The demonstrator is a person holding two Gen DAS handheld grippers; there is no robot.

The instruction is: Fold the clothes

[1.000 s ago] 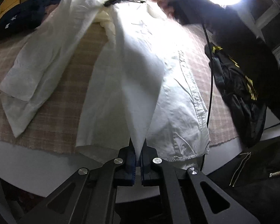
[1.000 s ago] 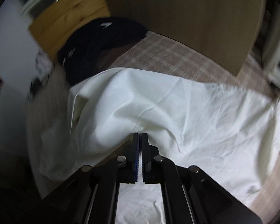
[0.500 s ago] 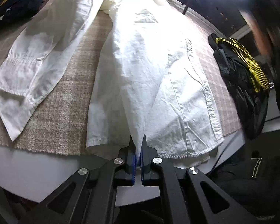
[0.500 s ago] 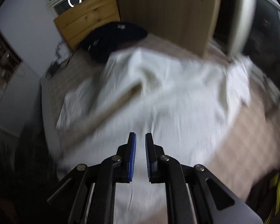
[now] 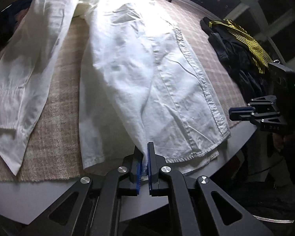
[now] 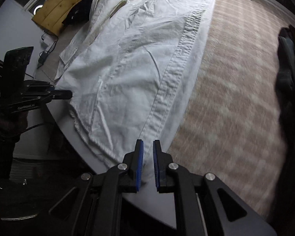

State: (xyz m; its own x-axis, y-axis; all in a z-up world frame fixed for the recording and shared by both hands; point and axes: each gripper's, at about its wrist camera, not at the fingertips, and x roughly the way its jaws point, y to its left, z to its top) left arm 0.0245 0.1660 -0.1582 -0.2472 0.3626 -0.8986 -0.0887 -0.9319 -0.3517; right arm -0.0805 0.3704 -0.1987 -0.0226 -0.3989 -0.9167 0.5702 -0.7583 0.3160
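Observation:
A white long-sleeved shirt (image 5: 137, 68) lies lengthwise on the plaid cloth (image 5: 59, 108), hem toward me, one side folded over its body. Its other sleeve (image 5: 29, 68) lies spread out at the left. My left gripper (image 5: 144, 151) is shut on a pinch of fabric at the hem; in the right wrist view it (image 6: 68, 94) reaches in from the left. My right gripper (image 6: 147, 145) hovers over the shirt (image 6: 137, 59) at its hem corner, by the button placket, jaws slightly apart with nothing pinched. The left wrist view shows it (image 5: 232, 114) at the right, just off the shirt's edge.
A dark jacket with yellow stripes (image 5: 241, 45) is heaped at the right of the cloth. A dark garment (image 6: 76, 13) lies at the far end by a wooden panel (image 6: 55, 13). The grey table rim (image 5: 29, 200) runs just below the hem.
The right gripper let go of the shirt at the far shoulder, swung back to the near hem and parted its jaws. The lifted fold now lies flat. The left gripper kept its hold.

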